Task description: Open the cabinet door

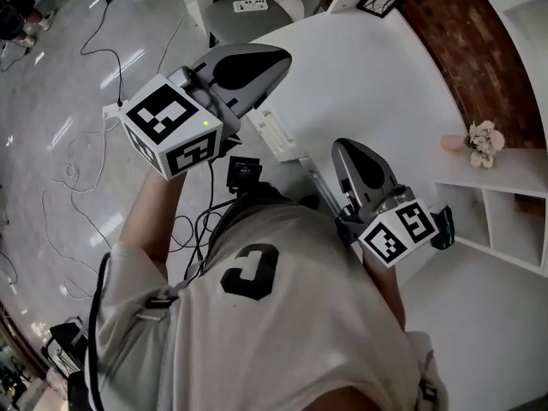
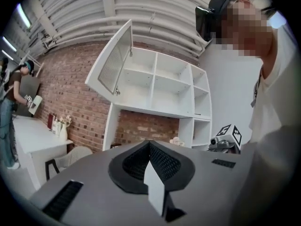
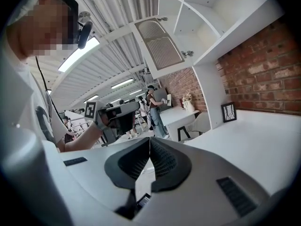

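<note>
The white cabinet door point(image 2: 113, 62) stands swung out and up from the top left compartment of the white shelf unit point(image 2: 162, 86). It also shows overhead as a door point(image 3: 160, 46) with a ribbed panel. My left gripper point(image 2: 149, 142) is shut with nothing in it and is away from the door. In the head view the left gripper point(image 1: 281, 58) hangs over the desk's near edge. My right gripper point(image 3: 149, 140) is shut and empty too. The right gripper point(image 1: 344, 148) is held low by the person's body, beside the lower shelves.
A white desk point(image 1: 368, 75) runs along the brick wall, with a small picture frame point(image 1: 377, 2) and a vase of flowers point(image 1: 484, 139). A grey chair point(image 1: 248, 11) stands at its end. Cables point(image 1: 86, 169) lie on the floor. Other people stand further back.
</note>
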